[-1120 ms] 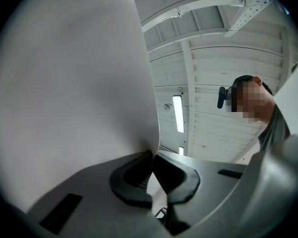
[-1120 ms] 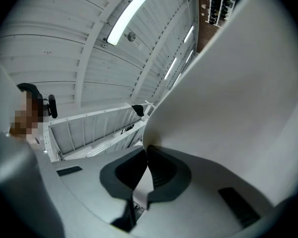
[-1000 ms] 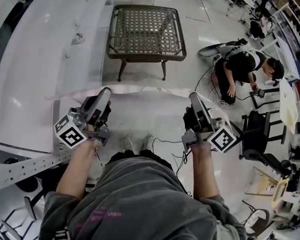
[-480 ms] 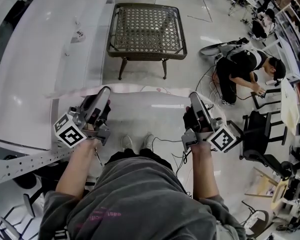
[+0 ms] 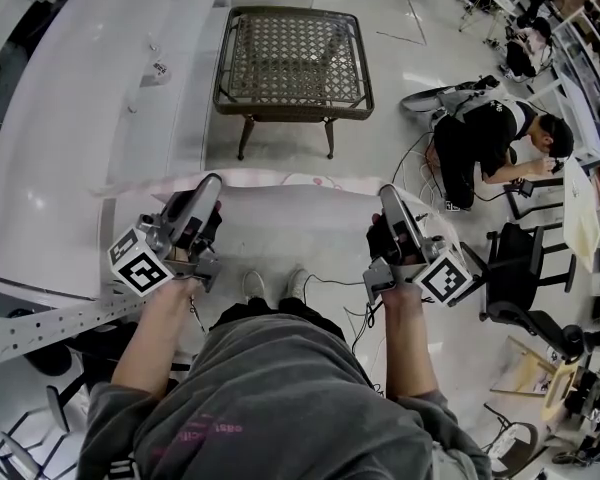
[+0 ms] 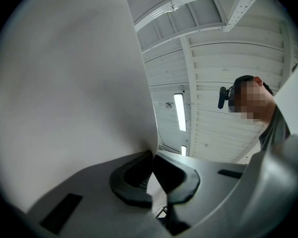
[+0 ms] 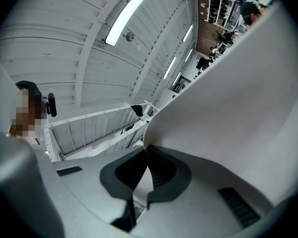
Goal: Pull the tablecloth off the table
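A thin white tablecloth [image 5: 290, 218] hangs stretched between my two grippers, above the floor and the person's feet. My left gripper [image 5: 212, 183] points up and is shut on the cloth's left edge. My right gripper [image 5: 388, 193] is shut on its right edge. In the left gripper view the cloth [image 6: 64, 83] rises from the closed jaws of the left gripper [image 6: 152, 155] and fills the left half. In the right gripper view the cloth [image 7: 238, 108] rises from the right gripper [image 7: 147, 150] and fills the right side. The wicker-topped table [image 5: 290, 58] stands bare beyond the cloth.
A person [image 5: 490, 138] crouches on the floor at the right among cables. A long white counter [image 5: 80, 118] runs along the left. A dark chair [image 5: 520, 268] stands at the right, and a perforated metal beam [image 5: 40, 333] crosses the lower left.
Both grippers stay where they were, still shut on the cloth. The cloth has swayed slightly in both gripper views. The crouching person has leaned further right.
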Action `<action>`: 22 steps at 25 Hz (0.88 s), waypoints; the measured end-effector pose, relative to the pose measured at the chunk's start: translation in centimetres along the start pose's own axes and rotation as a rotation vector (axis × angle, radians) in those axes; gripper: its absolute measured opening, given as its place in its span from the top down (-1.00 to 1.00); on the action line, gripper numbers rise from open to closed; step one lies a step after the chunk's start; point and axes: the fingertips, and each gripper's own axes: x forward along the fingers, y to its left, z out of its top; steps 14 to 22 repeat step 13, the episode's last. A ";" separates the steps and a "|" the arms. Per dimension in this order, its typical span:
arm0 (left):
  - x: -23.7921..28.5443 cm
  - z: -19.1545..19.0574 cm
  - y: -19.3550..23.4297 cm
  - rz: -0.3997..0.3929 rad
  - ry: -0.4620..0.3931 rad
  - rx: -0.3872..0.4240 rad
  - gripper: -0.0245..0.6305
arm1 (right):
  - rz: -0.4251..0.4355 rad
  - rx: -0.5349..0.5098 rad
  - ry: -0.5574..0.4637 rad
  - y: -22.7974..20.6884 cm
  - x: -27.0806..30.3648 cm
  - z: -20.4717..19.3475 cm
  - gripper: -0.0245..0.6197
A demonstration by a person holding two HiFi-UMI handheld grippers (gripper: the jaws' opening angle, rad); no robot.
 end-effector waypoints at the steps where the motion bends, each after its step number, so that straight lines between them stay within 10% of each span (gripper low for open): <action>1: 0.1 -0.1 0.0 0.002 0.000 -0.001 0.93 | -0.001 0.002 0.002 -0.1 -0.1 0.0 0.91; 22: 0.6 -0.8 0.4 0.026 0.005 -0.006 0.93 | -0.004 0.009 0.022 -1.3 0.1 0.3 0.91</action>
